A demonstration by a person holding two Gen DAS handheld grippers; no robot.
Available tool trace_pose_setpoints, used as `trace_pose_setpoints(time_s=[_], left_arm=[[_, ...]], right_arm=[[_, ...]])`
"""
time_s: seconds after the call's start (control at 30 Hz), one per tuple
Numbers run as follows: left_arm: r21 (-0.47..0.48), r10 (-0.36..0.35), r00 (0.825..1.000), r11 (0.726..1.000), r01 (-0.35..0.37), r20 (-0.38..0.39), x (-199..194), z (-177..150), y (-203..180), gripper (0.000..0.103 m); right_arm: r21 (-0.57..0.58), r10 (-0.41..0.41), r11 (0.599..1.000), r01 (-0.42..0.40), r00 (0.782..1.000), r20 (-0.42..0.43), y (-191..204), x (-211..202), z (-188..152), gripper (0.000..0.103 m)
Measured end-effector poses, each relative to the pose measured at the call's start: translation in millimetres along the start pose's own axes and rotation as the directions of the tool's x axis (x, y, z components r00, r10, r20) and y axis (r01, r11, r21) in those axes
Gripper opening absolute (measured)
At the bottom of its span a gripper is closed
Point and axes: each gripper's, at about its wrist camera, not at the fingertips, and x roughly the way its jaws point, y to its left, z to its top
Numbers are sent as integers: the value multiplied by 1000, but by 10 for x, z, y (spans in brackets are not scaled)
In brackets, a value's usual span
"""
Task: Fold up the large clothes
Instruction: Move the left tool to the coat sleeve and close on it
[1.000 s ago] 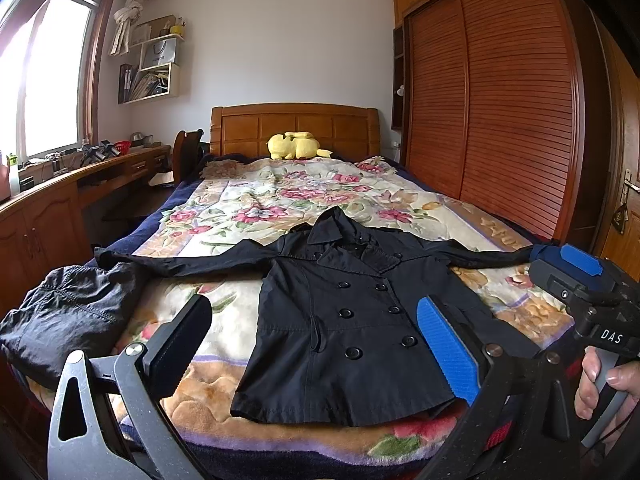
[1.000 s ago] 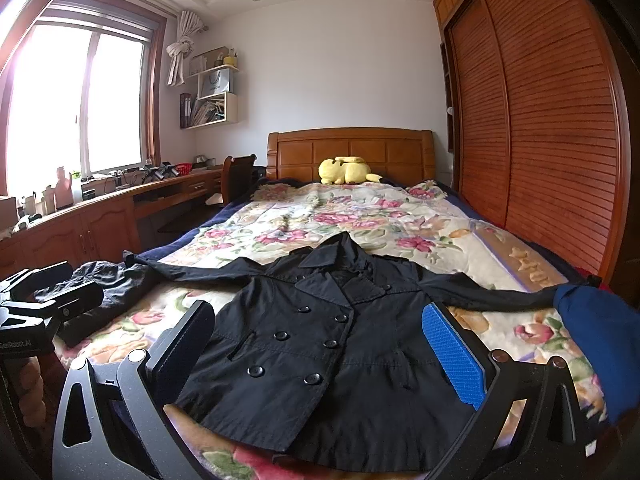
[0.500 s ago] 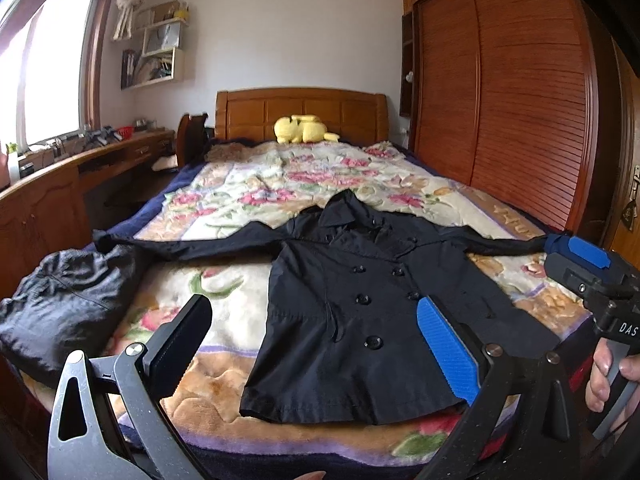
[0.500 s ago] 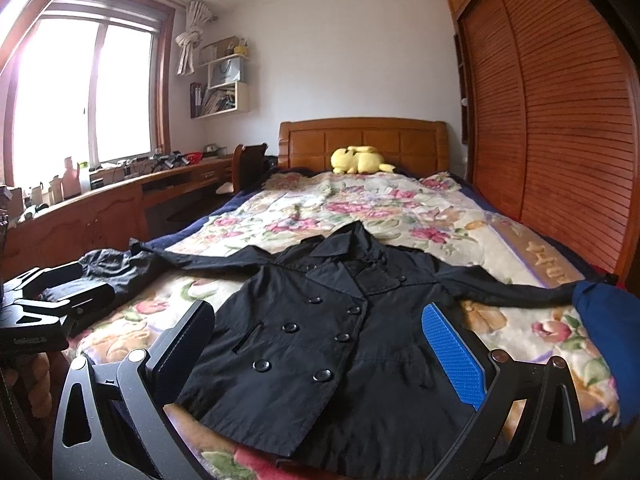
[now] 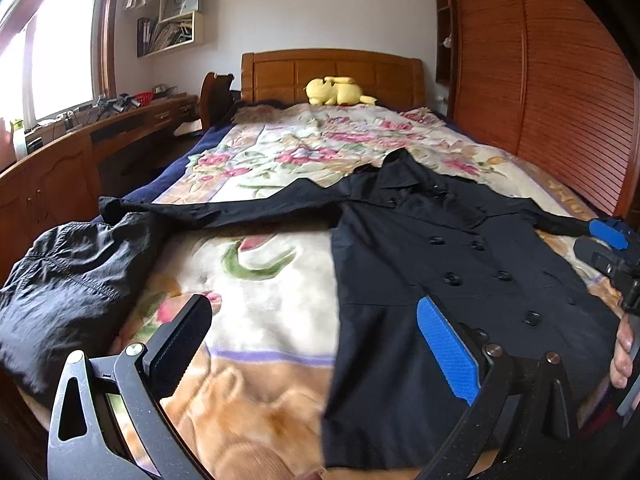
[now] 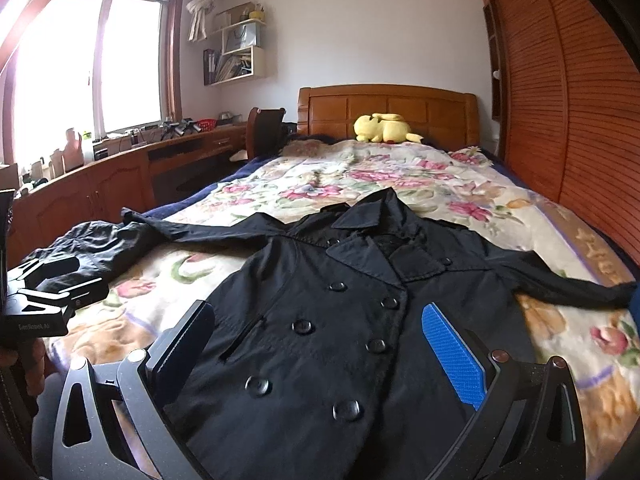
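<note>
Left wrist view: left gripper [image 5: 316, 344] spread wide, holding nothing, above the floral blanket [image 5: 256, 288] beside the coat's left edge. Black coat [image 5: 452, 280] lies flat, face up, buttoned, sleeves stretched out sideways. A second dark garment [image 5: 64, 276] sits bunched at the bed's left edge, touching the coat's sleeve end. The right gripper [image 5: 608, 244] shows at the frame's right edge, near the other sleeve. No readable writing here.

Right wrist view: right gripper [image 6: 320, 344] also wide apart and empty, over the coat [image 6: 360, 320] front, low near the hem. Yellow plush toy [image 6: 384, 128] by the headboard.

Judgement: folding not yet begun. Best start is pinching each sleeve near the cuff, both layers, and laying it across the chest without dragging the body.

Small white lettering on the other tool's body at lower left; too small to read.
</note>
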Motion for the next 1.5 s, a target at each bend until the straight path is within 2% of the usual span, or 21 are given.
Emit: trace_pose_setpoints(time_s=[0.33,0.53,0.77,0.87,1.13,1.3,1.5], left_arm=[[-5,15,999,1000,-15,-45,600,234,377,103],[-14,82,996,997,-82,-44,953,435,641,103],[-26,109,990,993,-112,-87,1411,653,923,103],[-29,111,985,993,-116,-132,1700,715,1032,103],[-31,131,963,989,-143,-236,2318,727,1217,103],[-85,128,952,984,-157,-278,2534,706,1414,103],[-67,151,940,981,-180,-307,2743,731,1462,103]], right_arm=[[-68,40,997,-41,999,-14,36,647,337,103],[-74,81,993,-88,993,-88,84,1150,276,103],[-108,108,985,-131,975,-196,157,1582,80,103],[-101,110,986,-136,967,-231,106,1661,43,103],[-71,116,988,-136,965,-233,47,1751,43,103],[-71,110,989,-129,967,-228,80,1767,43,103],[-64,112,989,-130,967,-228,89,1763,29,103]])
